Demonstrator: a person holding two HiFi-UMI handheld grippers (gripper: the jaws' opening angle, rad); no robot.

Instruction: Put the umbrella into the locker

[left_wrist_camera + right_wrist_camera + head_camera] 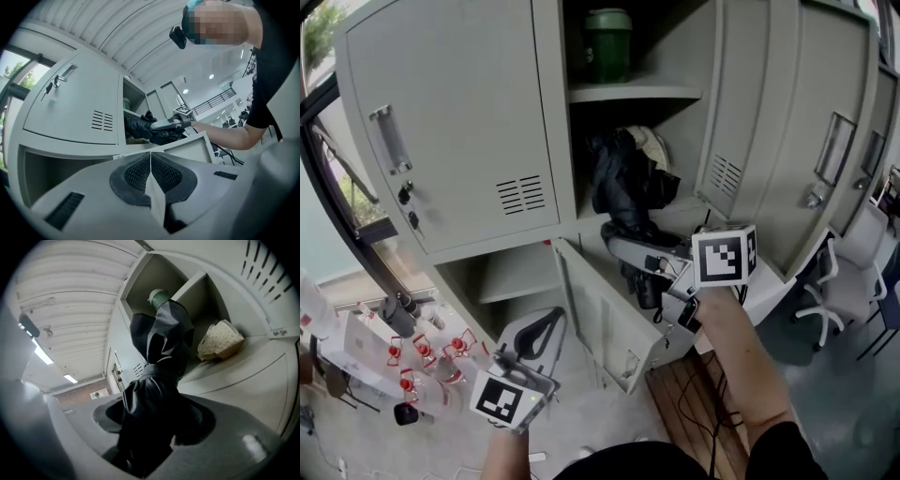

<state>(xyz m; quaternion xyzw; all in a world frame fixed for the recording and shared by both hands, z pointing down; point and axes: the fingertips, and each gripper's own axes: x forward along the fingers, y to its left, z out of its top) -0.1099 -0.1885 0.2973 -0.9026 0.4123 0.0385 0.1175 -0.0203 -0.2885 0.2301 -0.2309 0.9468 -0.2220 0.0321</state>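
The right gripper [150,423] grips the black folded fabric umbrella [159,348], whose top stands in the open grey metal locker [450,122]. Push it fully inside the locker before releasing. The left gripper [151,173], below the locker, is clenched and empty.

Window [321,33] left, white office chair [855,248] right — ribbed ceiling [108,28] overhead
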